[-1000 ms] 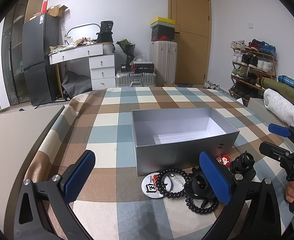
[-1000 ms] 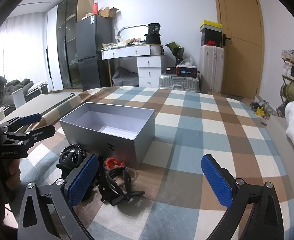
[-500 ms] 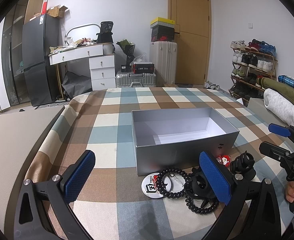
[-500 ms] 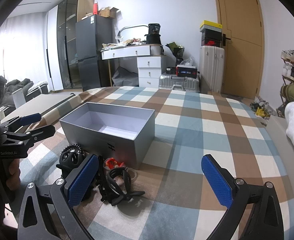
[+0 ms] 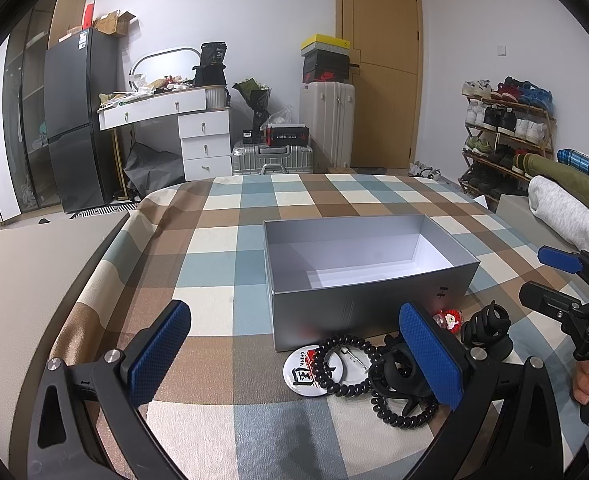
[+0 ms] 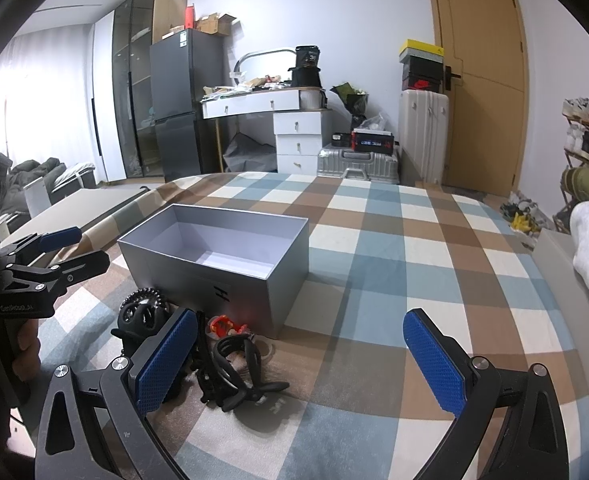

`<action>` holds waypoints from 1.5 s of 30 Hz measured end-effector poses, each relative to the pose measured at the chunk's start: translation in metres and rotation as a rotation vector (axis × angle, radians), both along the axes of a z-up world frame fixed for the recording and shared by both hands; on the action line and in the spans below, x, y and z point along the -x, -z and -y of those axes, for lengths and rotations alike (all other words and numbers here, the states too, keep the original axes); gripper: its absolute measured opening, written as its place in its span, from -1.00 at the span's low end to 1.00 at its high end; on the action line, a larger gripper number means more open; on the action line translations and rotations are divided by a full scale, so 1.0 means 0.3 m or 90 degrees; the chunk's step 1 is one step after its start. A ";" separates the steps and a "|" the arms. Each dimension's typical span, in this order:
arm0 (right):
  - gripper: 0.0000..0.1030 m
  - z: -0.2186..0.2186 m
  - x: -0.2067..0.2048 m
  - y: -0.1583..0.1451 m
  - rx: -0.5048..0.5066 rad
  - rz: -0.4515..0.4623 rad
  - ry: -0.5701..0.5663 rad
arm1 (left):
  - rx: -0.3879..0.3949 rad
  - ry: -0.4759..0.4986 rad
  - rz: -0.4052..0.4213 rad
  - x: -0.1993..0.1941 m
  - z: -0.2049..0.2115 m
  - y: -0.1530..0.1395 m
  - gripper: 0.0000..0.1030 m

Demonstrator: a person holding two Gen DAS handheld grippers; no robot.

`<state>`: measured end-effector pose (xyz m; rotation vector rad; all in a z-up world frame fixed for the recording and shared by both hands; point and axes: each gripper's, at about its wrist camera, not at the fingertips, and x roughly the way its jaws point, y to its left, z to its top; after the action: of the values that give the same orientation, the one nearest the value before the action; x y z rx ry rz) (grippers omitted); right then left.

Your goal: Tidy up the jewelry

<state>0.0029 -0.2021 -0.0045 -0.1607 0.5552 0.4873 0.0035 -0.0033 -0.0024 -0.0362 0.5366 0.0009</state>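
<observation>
An open, empty silver box [image 5: 358, 312] [image 6: 214, 280] sits on the checked cloth. In front of it lie a round white badge [image 5: 300, 372], black coil hair ties [image 5: 344, 368], black claw clips [image 5: 488, 330] [image 6: 234, 364] and a small red ornament [image 5: 448, 319] [image 6: 224, 325]. My left gripper [image 5: 294, 354] is open and empty, just above and behind the pile. My right gripper [image 6: 300, 358] is open and empty, with the pile by its left finger. Each gripper shows in the other's view, the right [image 5: 554, 280] and the left [image 6: 58, 250].
The checked cloth [image 5: 222, 240] covers a bed-like surface, with a bare grey strip [image 5: 34, 264] at its left. A white rolled blanket [image 5: 566, 216] lies at the right. A dresser [image 5: 202, 140], suitcases [image 5: 326, 124], fridge and shoe rack [image 5: 506, 136] stand beyond.
</observation>
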 end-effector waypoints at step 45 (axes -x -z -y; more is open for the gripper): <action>0.12 -0.070 -0.100 0.126 -0.042 -0.270 -0.031 | 0.016 0.121 -0.144 -0.018 0.096 0.043 0.97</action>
<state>0.0329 -0.1812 -0.0422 -0.0051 0.9500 0.5905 0.0091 -0.0320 -0.0152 -0.0090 0.7652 -0.1886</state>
